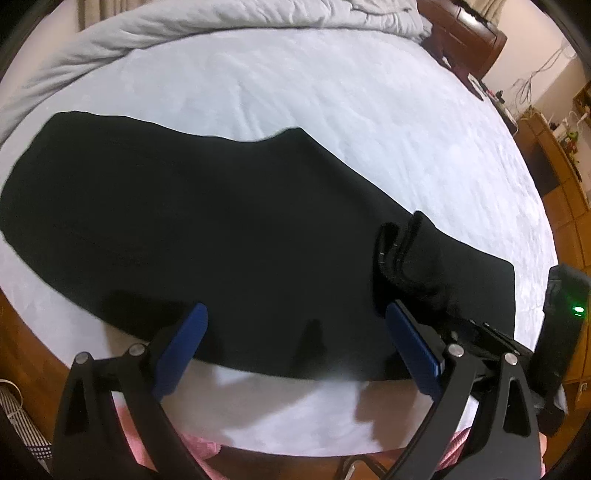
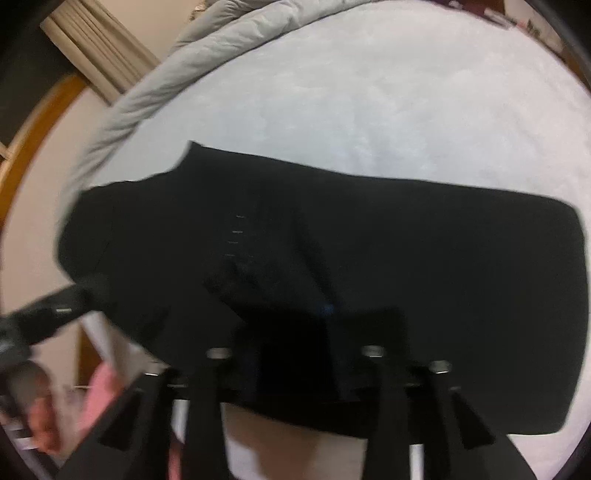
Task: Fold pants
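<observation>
Starting at the left of the left wrist view: the black pants [image 1: 184, 221] lie spread on the pale sheet of the bed [image 1: 332, 92], running from the left edge down towards the lower right. A grey quilt [image 1: 147, 29] is heaped along the far side, well apart from them.

Moving in to the middle, the left tongs [image 1: 295, 310] hang over the near hem of the pants. They are fully released, blue pads [image 1: 184, 343] spread wide with nothing pinched between them. Below them sits a strip of bare sheet and a bit of pink clothing [image 1: 195, 443] at the bed's edge.

Just right of that, a thick bunch of black fabric [image 1: 413, 258] rises off the flat cloth, right behind the right-hand blue pad. Further right there's dark gear with a green light [image 1: 577, 309], then wooden cabinets [image 1: 554, 177] along the wall.

Over to the right wrist view, and it's blurry. At far left are a beige curtain [image 2: 96, 48] and a smeared hand [image 2: 40, 417]. The pants fill the centre from left to right, with their square end out at the right. The right tongs [image 2: 325, 317] sit low over the near edge, dark fingers against dark cloth. I honestly cannot tell whether they are clenched on the fabric or let go.
</observation>
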`<state>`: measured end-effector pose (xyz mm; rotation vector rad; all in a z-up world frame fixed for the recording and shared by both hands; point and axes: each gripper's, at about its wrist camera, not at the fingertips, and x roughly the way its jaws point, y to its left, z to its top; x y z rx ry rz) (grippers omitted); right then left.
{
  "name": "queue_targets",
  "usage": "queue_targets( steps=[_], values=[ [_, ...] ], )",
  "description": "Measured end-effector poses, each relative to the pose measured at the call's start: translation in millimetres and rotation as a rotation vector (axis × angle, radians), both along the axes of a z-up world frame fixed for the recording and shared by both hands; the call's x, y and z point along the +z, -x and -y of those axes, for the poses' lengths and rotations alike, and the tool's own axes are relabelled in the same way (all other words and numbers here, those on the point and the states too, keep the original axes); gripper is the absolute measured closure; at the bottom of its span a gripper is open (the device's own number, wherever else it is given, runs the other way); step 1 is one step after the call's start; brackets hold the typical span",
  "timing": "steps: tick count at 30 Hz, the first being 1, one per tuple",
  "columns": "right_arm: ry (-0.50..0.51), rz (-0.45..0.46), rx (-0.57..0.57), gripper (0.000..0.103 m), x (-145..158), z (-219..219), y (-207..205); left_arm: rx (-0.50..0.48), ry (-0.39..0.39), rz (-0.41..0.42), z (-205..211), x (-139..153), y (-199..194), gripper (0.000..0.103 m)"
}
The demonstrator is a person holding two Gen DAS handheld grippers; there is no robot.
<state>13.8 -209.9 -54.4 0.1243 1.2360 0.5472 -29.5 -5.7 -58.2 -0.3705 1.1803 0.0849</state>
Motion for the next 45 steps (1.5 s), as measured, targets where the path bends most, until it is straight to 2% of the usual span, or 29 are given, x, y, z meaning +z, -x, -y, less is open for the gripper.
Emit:
queue_targets(
  steps=[4, 6, 9, 11, 13, 14, 18, 19, 20, 21, 22, 24, 27, 28, 32, 35, 38, 41, 43, 45],
  values=[
    [-0.216, -0.087, 0.004, 0.042, 11.4, 28.7, 7.6, -0.020, 0.046, -0.031, 16.7, -11.4, -13.3, 0.006],
    [-0.273, -0.082, -0.013, 0.042, 21.3, 50.1, 7.6, -0.037, 0.055, -0.042, 26.5, -16.5, -17.8, 0.006],
    [-0.245, -0.009, -0.087, 0.040, 39.0, 91.3, 16.6, -0.070, 0.052, -0.077, 43.6, -27.7, -25.5, 0.006],
    [-0.162, 0.032, -0.177, 0.040, 51.0, 113.2, 6.4, -0.082, 0.074, -0.100, 52.1, -35.3, -29.5, 0.006],
    [-0.196, 0.080, -0.195, 0.040, 66.2, 126.9, 5.1, -0.091, 0.080, -0.120, 64.4, -42.4, -34.2, 0.006],
    [-0.210, 0.094, -0.196, 0.040, 71.6, 130.4, 4.8, -0.095, 0.052, -0.120, 71.5, -44.1, -37.9, 0.006],
    [-0.180, 0.113, -0.229, 0.040, 76.8, 138.0, 1.2, -0.109, 0.047, -0.135, 89.8, -47.2, -50.9, 0.008],
    [-0.184, 0.103, -0.241, 0.040, 73.8, 140.7, -0.3, -0.123, 0.063, -0.139, 95.4, -46.7, -53.0, 0.011],
    [-0.190, 0.088, -0.258, 0.040, 70.7, 143.9, -1.8, -0.137, 0.067, -0.148, 101.1, -46.4, -54.3, 0.029],
    [-0.191, 0.085, -0.268, 0.040, 69.0, 145.8, -4.0, -0.133, 0.003, -0.163, 108.3, -45.6, -55.2, 0.044],
    [-0.187, 0.085, -0.281, 0.040, 68.3, 151.8, -3.7, -0.134, -0.013, -0.155, 110.5, -45.2, -55.4, 0.061],
    [-0.171, 0.090, -0.303, 0.040, 68.5, 169.6, -1.3, -0.131, 0.007, -0.133, 107.8, -45.1, -55.8, 0.077],
    [-0.162, 0.091, -0.332, 0.040, 65.5, 179.3, -2.6, -0.098, 0.072, -0.111, 93.1, -41.9, -54.8, 0.087],
    [-0.163, 0.086, -0.340, 0.040, 63.4, 181.2, -3.0, -0.090, 0.076, -0.096, 88.8, -38.3, -53.5, 0.087],
    [-0.152, 0.067, -0.340, 0.040, 56.5, 181.8, -4.6, -0.087, -0.001, -0.019, 72.6, -18.6, -42.5, 0.088],
    [-0.132, 0.049, -0.315, 0.041, 47.6, 175.0, -4.9, -0.104, -0.006, -0.101, 61.5, -41.9, -47.4, 0.087],
    [-0.103, 0.026, -0.296, 0.044, 38.3, 166.3, -5.9, -0.116, -0.010, -0.098, 60.3, -48.4, -51.3, 0.085],
    [-0.105, 0.037, -0.282, 0.045, 40.5, 161.1, -6.8, -0.120, 0.023, -0.090, 54.1, -41.3, -51.9, 0.079],
    [-0.127, 0.050, -0.272, 0.045, 45.9, 159.1, -10.3, -0.115, 0.045, -0.081, 46.4, -36.1, -43.0, 0.069],
    [-0.142, 0.060, -0.261, 0.045, 50.9, 156.0, -17.0, -0.101, 0.017, -0.063, 32.9, -29.1, -36.9, 0.067]
  ],
)
